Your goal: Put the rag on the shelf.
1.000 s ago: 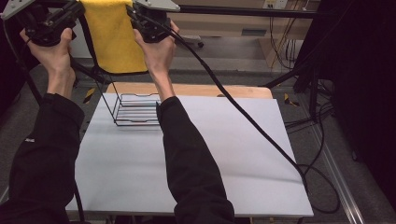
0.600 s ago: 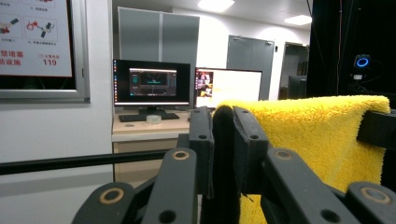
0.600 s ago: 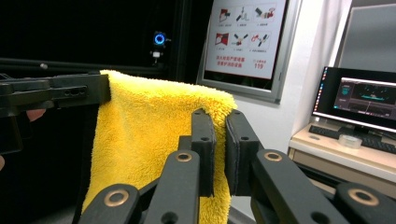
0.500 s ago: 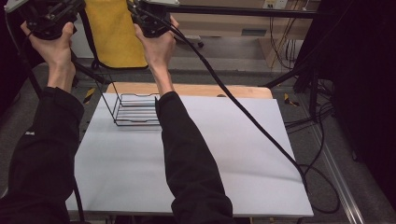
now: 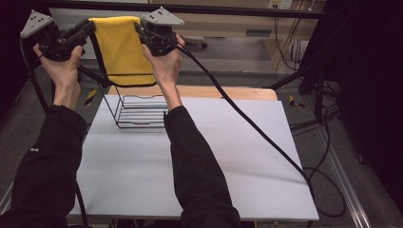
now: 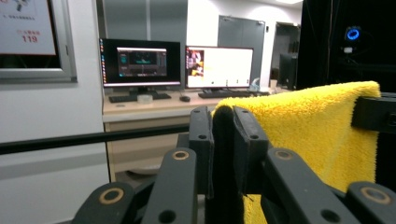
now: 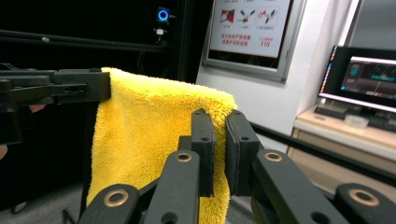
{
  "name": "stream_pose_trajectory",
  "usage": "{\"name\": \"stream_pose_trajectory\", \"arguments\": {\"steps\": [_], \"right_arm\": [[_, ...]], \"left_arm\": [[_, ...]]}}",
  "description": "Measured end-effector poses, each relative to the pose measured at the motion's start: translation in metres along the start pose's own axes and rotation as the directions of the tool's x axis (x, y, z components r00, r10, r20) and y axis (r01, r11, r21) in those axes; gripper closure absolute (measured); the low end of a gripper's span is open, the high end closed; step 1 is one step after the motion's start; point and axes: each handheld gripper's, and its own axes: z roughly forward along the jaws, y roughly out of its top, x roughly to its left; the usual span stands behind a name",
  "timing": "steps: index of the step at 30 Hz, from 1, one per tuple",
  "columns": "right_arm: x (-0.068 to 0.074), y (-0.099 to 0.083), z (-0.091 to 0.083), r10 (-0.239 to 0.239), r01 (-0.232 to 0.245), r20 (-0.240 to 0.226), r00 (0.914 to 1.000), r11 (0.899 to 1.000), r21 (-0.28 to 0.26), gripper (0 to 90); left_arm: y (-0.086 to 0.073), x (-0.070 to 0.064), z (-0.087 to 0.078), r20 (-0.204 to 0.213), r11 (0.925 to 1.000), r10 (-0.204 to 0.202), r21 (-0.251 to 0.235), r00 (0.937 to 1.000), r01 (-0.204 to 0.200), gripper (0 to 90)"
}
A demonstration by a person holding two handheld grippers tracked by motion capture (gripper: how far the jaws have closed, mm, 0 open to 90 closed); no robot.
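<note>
Aloft, both tools (image 5: 89, 28) (image 5: 139, 27) seemingly pinch the yellow towel (image 5: 121, 50).

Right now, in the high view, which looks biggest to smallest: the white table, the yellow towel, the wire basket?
1. White table, by far the largest.
2. Yellow towel.
3. Wire basket.
The towel is held up nearer the camera, so its lead over the basket is unsure.

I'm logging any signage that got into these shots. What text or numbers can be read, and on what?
"119": red number on the framed poster, seen in the left gripper view.
"119": the same number on that poster in the right gripper view; its other lines are too small to read.
Monitor screens: text blurred, unreadable.
High view: no readable text.
</note>
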Motion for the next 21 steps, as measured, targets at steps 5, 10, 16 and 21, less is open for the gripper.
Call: {"name": "stream_pose_trajectory", "arguments": {"steps": [5, 10, 16, 21], "right_arm": [[0.003, -0.016, -0.003, 0.006, -0.006, -0.018, 0.9998, 1.0, 0.024, 83.6], [0.004, -0.029, -0.009, 0.014, -0.013, -0.032, 0.9994, 0.999, 0.041, 83.4], [0.005, -0.038, -0.015, 0.006, -0.004, -0.045, 0.999, 0.999, 0.046, 83.4], [0.006, -0.043, -0.021, -0.002, 0.005, -0.05, 0.9988, 0.999, 0.05, 83.2]], "left_arm": [[-0.013, -0.001, -0.008, 0.015, 0.9996, 0.003, 0.027, 0.9999, -0.003, 79.0], [-0.023, -0.005, -0.015, 0.031, 0.9988, 0.007, 0.049, 0.9995, -0.008, 79.0], [-0.029, -0.009, -0.022, 0.044, 0.9982, 0.01, 0.059, 0.999, -0.013, 78.9], [-0.034, -0.013, -0.027, 0.06, 0.9973, 0.013, 0.071, 0.9981, -0.017, 78.8]]}}
